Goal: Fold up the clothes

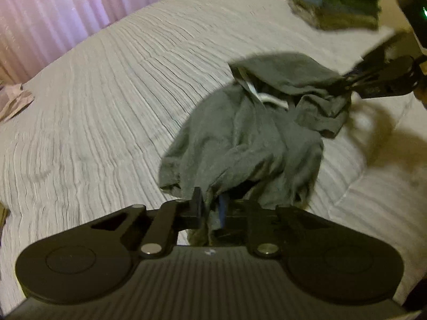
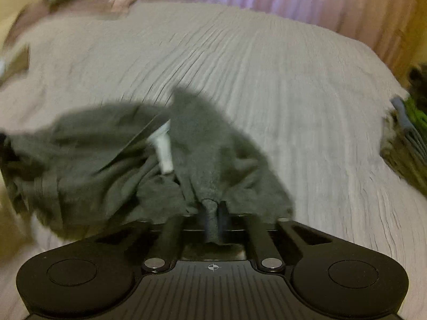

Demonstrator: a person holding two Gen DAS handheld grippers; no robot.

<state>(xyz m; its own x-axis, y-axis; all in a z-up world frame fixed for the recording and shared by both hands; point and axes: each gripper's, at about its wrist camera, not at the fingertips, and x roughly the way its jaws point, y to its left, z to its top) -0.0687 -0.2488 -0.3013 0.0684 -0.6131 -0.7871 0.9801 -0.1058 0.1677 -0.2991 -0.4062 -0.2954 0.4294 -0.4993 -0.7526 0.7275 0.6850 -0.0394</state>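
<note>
A dark grey garment (image 1: 248, 138) with a white label (image 1: 269, 97) hangs bunched between both grippers above the bed (image 1: 106, 101). My left gripper (image 1: 212, 205) is shut on one edge of the garment. In the left wrist view my right gripper (image 1: 347, 81) pinches the far edge at the right. In the right wrist view the grey garment (image 2: 128, 160) spreads to the left with its white label (image 2: 164, 150) showing, and my right gripper (image 2: 213, 213) is shut on a fold of it. Both views are blurred by motion.
The bed cover (image 2: 267, 80) is light grey and ribbed. A stack of folded clothes (image 1: 336, 2) lies at the far right, the same stack (image 2: 408, 138) at the right edge. Pink curtains (image 1: 53, 8) hang behind. A pale cloth (image 1: 14, 101) lies at the left edge.
</note>
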